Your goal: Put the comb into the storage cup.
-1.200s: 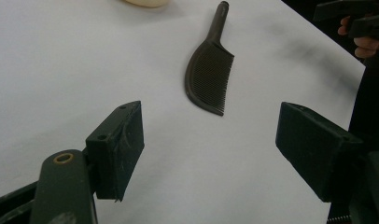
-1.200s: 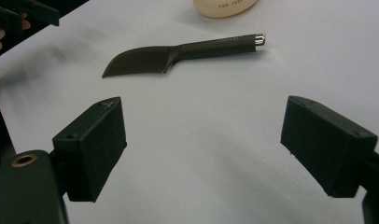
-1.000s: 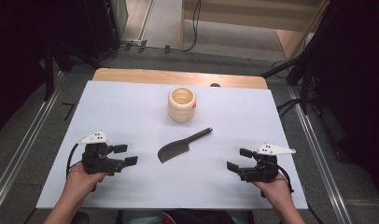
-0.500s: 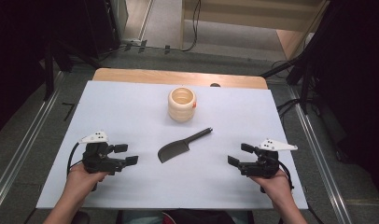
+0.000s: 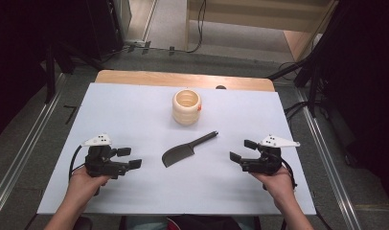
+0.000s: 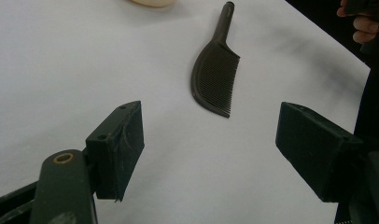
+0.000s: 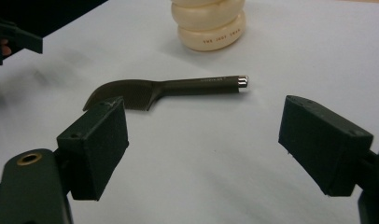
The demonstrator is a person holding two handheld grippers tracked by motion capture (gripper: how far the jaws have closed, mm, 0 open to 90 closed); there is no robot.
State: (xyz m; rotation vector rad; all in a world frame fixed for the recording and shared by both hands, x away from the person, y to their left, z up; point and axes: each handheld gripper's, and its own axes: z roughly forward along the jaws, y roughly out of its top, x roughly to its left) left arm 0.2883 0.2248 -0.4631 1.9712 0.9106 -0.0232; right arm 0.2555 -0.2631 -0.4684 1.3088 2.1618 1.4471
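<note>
A dark comb (image 5: 187, 150) with a long handle lies flat in the middle of the white table, handle pointing to the back right. Behind it stands a cream ribbed cup (image 5: 186, 107). My left gripper (image 5: 129, 157) rests near the front left, open, nothing between its jaws; the comb (image 6: 217, 74) lies ahead of it. My right gripper (image 5: 242, 150) rests near the front right, also open and empty. In the right gripper view the comb (image 7: 169, 89) lies crosswise ahead, with the cup (image 7: 211, 23) behind it.
The white sheet (image 5: 135, 115) covers most of a wooden table (image 5: 183, 79). Metal rails (image 5: 20, 153) run along both sides on the floor. Cables (image 5: 298, 108) lie on the floor at the right.
My right gripper has shifted slightly away from the front edge. The comb, the cup and my left gripper have stayed put.
</note>
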